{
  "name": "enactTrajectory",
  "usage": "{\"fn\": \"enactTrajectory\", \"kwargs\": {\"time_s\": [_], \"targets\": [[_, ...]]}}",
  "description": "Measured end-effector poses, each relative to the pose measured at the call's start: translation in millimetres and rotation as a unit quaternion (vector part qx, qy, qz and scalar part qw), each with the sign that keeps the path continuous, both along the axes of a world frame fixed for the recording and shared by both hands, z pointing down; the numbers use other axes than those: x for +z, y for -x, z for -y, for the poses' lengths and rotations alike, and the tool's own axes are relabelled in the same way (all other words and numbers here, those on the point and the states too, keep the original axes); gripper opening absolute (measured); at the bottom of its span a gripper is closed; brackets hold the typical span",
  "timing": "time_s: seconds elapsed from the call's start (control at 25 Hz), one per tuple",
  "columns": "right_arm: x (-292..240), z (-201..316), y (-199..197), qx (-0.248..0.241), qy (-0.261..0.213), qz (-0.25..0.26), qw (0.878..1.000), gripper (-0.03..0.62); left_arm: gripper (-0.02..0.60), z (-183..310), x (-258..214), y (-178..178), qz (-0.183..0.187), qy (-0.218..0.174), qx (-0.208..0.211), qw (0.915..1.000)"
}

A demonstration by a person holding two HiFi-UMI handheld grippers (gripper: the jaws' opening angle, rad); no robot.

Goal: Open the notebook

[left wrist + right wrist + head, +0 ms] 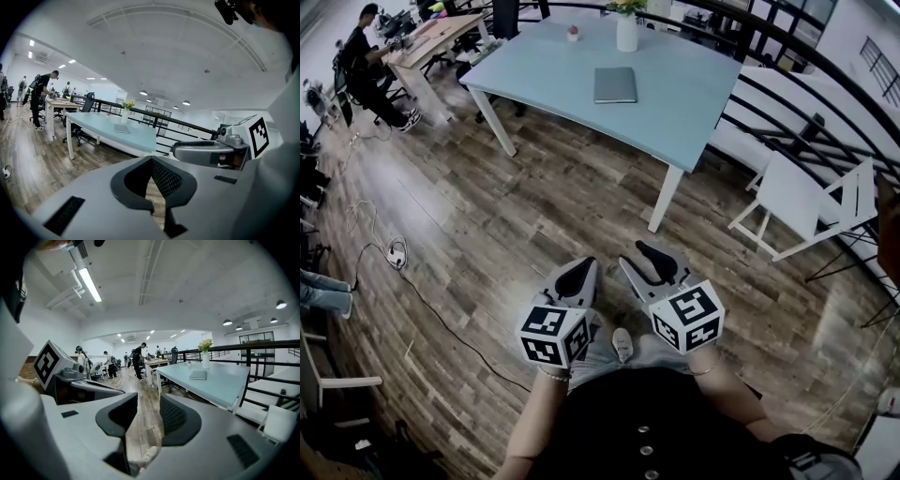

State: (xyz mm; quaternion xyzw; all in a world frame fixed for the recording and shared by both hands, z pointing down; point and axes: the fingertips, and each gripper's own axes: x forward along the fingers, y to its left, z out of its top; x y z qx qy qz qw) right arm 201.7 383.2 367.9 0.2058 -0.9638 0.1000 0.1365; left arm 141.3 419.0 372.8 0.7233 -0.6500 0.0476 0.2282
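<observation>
Wood-plank flooring [516, 225] fills most of the head view, and the pale blue bench [694, 103] stands across the top of the frame, well apart from the person. The grey notebook [615, 84] lies closed and flat near the middle of the bench. A white vase of flowers [626, 33] and a small pot [573, 33] stand behind it, towards the far edge. A white chair [797, 197] sits off the bench's right end.

Both tools are at the bottom centre of the frame, side by side above the person's shoe [622, 345] and aimed towards the bench. The left gripper [578, 272] has its fingers [168, 180] drawn together at the tips, with only a sliver of floor showing behind them and nothing gripped. The right gripper [639, 262] has its fingers [176, 420] standing apart, with only floor between them.

Neither tool is near the notebook, so the task looks unstarted. This reads as the approach, with the parted right fingers probably readied to catch the cover's edge.
</observation>
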Motion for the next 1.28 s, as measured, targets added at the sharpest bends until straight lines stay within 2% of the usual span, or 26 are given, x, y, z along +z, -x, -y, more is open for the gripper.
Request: {"fn": "enactTrajectory", "kwargs": {"time_s": [0.16, 0.44, 0.56, 0.84, 1.28], "targets": [[6, 21, 11, 0.01, 0.007, -0.003, 1.0, 0.141, 0.017, 19, 5, 23, -0.005, 0.003, -0.006, 1.0], [13, 68, 58, 0.02, 0.007, -0.008, 1.0, 0.138, 0.017, 61, 16, 77, -0.016, 0.01, -0.013, 0.9997], [19, 91, 84, 0.023, 0.011, -0.013, 1.0, 0.138, 0.017, 84, 19, 101, -0.016, 0.017, -0.003, 0.9997], [10, 141, 153, 0.029, 0.0, -0.02, 0.999, 0.139, 0.017, 138, 9, 165, -0.016, 0.007, 0.023, 0.9996], [1, 218, 227, 0.072, -0.015, -0.024, 0.997, 0.138, 0.017, 211, 1, 257, -0.023, -0.008, 0.043, 0.9988]]}}
